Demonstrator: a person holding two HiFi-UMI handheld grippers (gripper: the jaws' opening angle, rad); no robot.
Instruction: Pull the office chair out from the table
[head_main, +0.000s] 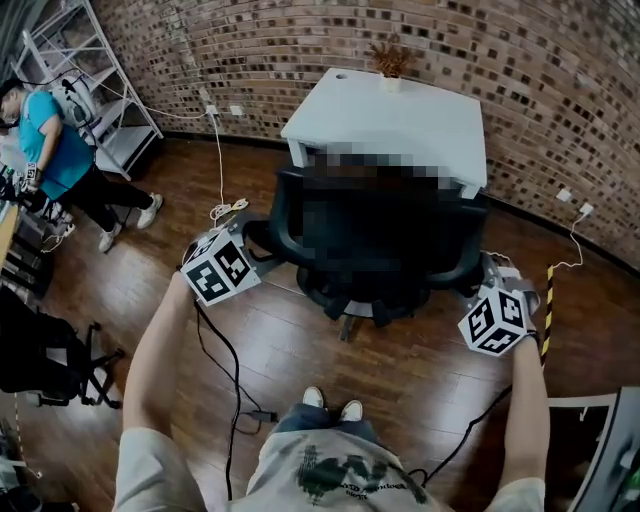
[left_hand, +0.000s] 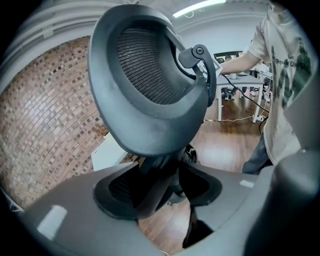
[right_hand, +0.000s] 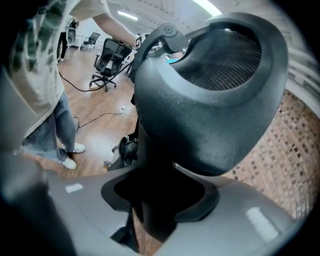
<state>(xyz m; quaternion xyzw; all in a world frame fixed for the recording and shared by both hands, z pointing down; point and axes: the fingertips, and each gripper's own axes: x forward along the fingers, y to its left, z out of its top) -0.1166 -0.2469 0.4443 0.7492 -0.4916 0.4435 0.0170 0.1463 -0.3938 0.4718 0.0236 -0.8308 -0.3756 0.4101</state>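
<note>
A black office chair (head_main: 375, 235) stands on the wood floor in front of the white table (head_main: 400, 125), its back toward me. My left gripper (head_main: 250, 240) is at the chair's left armrest, my right gripper (head_main: 478, 285) at the right one. In the left gripper view the padded armrest (left_hand: 150, 95) looms above and its post (left_hand: 160, 182) runs down between the jaws of the left gripper (left_hand: 165, 197). The right gripper view shows the other armrest pad (right_hand: 215, 110), with its post (right_hand: 152, 200) filling the gap of the right gripper (right_hand: 155, 210). Both grippers look shut round these posts.
A small potted plant (head_main: 390, 58) sits on the table by the brick wall. A metal shelf (head_main: 95, 85) and a person (head_main: 55, 150) are at the far left, another black chair (head_main: 45, 350) near left. Cables (head_main: 222, 205) trail on the floor. A striped post (head_main: 547, 300) stands right.
</note>
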